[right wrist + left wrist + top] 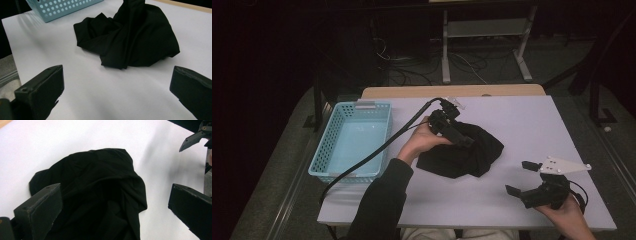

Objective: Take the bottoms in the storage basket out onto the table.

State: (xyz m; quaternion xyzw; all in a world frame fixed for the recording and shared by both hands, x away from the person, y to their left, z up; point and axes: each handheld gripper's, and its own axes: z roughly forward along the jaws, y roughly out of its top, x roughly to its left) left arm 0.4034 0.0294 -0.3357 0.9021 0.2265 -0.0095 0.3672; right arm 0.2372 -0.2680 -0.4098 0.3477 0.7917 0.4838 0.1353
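Observation:
A crumpled black cloth (477, 155) lies in a heap on the white table (522, 120), near its middle. My left gripper (462, 137) hovers over the cloth's left part, tilted down at it. In the left gripper view the jaws stand wide apart and the gripper (115, 195) is open, with the cloth (100, 175) below and between them. My right gripper (519, 177) is open near the front right of the table, apart from the cloth. In the right gripper view the gripper (117, 75) is over bare table, and the cloth (140, 37) lies ahead.
A light blue perforated basket (324, 145) stands at the table's left side, its corner (62, 7) at the top left of the right gripper view. The left gripper's cable (377, 150) trails across the basket's front right corner. A metal frame and cables are on the floor behind.

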